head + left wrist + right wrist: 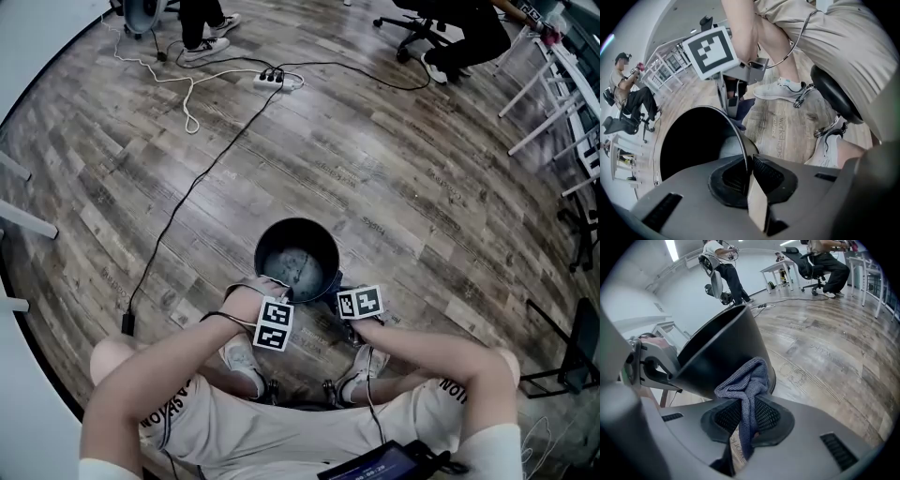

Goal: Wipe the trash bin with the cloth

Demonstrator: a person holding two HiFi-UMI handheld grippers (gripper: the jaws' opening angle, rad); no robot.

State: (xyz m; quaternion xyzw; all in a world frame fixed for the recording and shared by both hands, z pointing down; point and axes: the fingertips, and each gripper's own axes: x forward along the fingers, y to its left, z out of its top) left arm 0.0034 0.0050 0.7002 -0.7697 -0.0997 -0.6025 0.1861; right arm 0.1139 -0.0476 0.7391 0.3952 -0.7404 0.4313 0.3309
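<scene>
The plank floor fills most of the head view, with a power strip and a black cable lying on it farther off. The black trash bin stands upright on the floor, just ahead of the seated person's shoes. Only this view looks straight down its open mouth to the bottom.

The left gripper sits at the bin's near-left edge. Its own view shows what the head view cannot: the thin rim runs between the two pads, and they are clenched on it.

The right gripper is at the near-right side. Its view alone shows the grey-blue cloth, which is pinched between the jaws. The cloth's bunched end is right at the bin's outer wall, near the base.
</scene>
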